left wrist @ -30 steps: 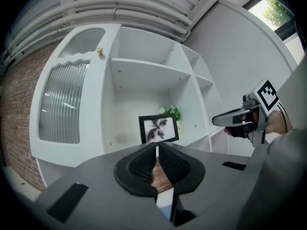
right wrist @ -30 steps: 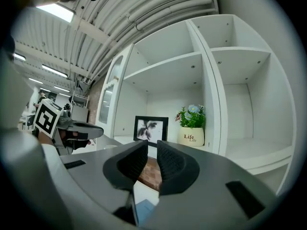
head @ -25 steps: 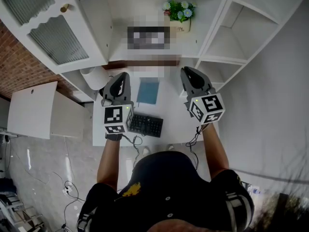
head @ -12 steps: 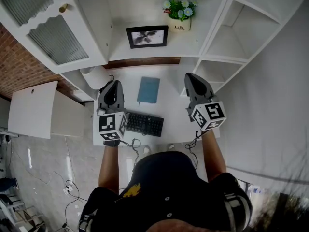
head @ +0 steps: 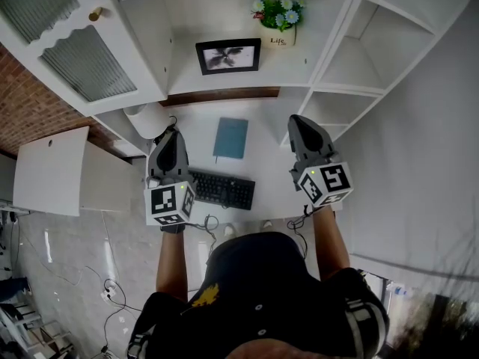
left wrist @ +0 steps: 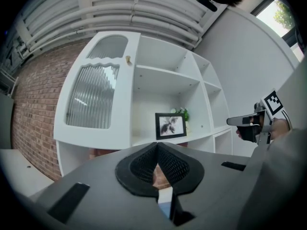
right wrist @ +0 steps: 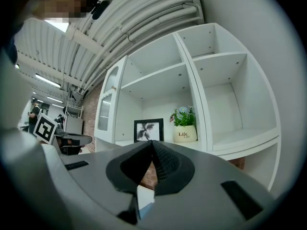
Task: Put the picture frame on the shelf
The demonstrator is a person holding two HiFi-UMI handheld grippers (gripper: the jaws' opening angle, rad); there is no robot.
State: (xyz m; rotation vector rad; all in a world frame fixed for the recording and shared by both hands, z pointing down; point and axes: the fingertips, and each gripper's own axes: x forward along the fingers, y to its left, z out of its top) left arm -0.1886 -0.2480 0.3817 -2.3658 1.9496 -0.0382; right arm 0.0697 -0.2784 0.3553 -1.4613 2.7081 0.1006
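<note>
A black picture frame stands upright on the white shelf, just left of a small flower pot. It also shows in the left gripper view as the frame and in the right gripper view as the frame. My left gripper is shut and empty, held over the desk well short of the shelf. On the other side, my right gripper is shut too, with nothing in it. Neither touches the frame.
On the white desk lie a blue notebook and a black keyboard. A cabinet door with ribbed glass stands open at the left. Empty shelf compartments are at the right. A white roll sits at the desk's left.
Both grippers have drawn back from the shelf toward me and closed. The picture frame stays standing on the shelf.
</note>
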